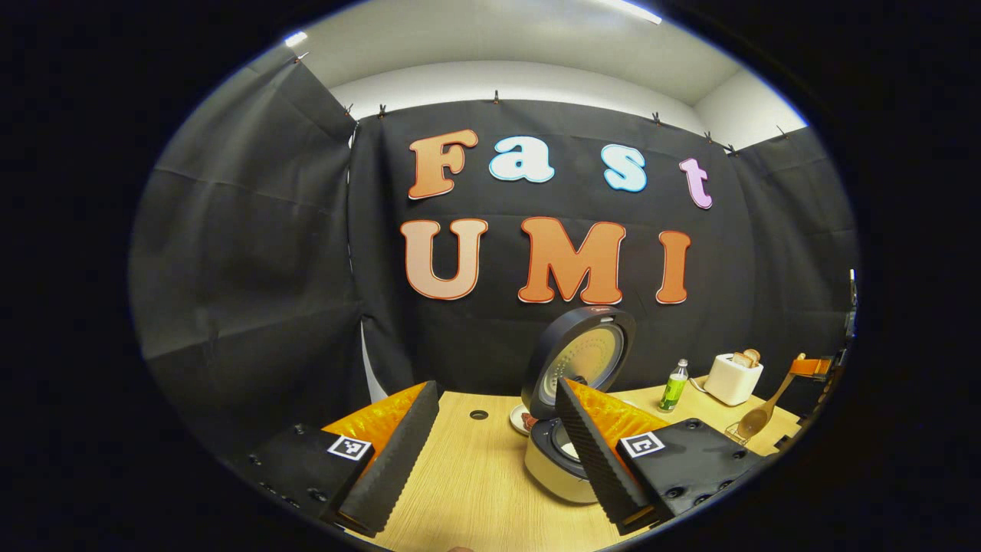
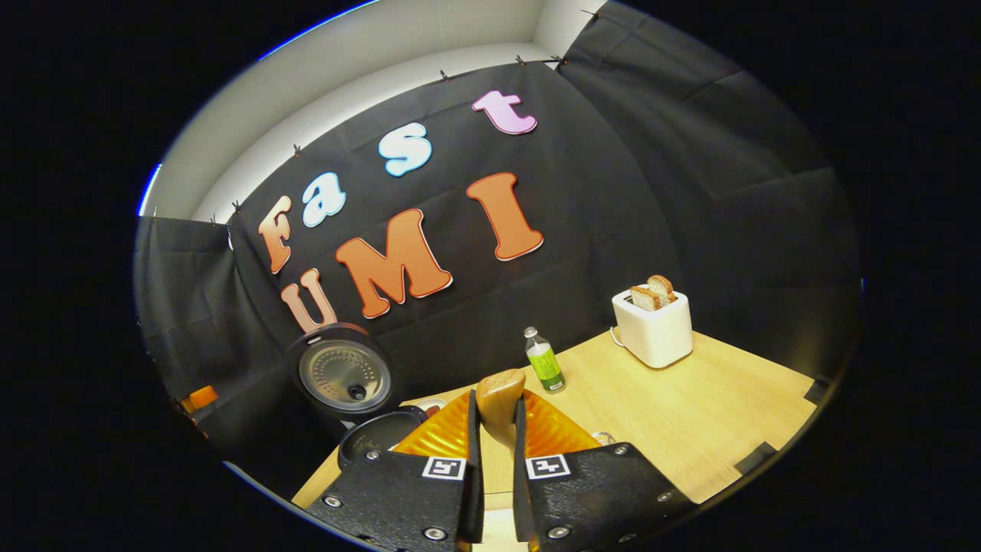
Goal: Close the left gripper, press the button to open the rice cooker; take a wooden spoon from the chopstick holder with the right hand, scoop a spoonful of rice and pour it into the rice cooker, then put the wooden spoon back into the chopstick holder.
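Right gripper view, right tongs clenched on wooden spoon, bowl fwd, left tongs apart, prob. released

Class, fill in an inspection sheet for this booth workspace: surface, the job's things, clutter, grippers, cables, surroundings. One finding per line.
Surface: wooden table, with a round hole in the left gripper view.
Job's things: rice cooker with lid up; wooden spoon held.
Clutter: green bottle; toaster with bread slices.
Grippers: left gripper open; right gripper shut on the spoon handle.
Cables: a white lead beside the toaster.
Surroundings: black cloth walls, pale ceiling.
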Motion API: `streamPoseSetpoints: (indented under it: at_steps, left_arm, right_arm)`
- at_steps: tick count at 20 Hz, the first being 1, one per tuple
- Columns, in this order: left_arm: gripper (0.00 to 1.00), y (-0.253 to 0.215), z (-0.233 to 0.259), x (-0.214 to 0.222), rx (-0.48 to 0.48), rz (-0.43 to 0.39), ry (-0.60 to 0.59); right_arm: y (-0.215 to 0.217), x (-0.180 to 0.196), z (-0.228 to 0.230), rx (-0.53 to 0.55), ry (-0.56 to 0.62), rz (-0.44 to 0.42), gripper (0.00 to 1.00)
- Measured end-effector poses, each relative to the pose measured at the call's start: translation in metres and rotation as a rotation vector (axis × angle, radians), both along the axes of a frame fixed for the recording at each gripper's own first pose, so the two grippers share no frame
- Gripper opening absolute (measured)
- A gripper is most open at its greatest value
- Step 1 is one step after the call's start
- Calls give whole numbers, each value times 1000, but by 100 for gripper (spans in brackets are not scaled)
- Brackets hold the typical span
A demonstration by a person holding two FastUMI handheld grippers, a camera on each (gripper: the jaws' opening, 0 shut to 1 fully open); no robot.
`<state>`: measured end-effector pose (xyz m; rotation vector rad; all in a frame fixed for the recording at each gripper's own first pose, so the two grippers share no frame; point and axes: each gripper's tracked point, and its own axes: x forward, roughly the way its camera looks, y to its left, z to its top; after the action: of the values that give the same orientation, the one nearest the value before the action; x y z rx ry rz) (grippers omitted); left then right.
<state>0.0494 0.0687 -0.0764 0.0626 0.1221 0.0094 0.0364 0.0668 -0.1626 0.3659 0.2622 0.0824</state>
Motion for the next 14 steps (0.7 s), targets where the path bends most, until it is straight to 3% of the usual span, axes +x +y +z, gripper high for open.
streamPoseSetpoints:
  at_steps: [1, 9, 14]
  left_arm:
    - [100, 0, -1, 0, -3, -2, 0]
    - [97, 17, -13, -3, 1, 17, 8]
    - [100, 20, -16, -2, -1, 22, 6]
  right_arm:
    - [8, -7, 2, -12, -8, 5, 14]
    - [55, -31, -49, -119, 12, 41, 14]
    - [73, -35, -87, -270, 22, 36, 14]
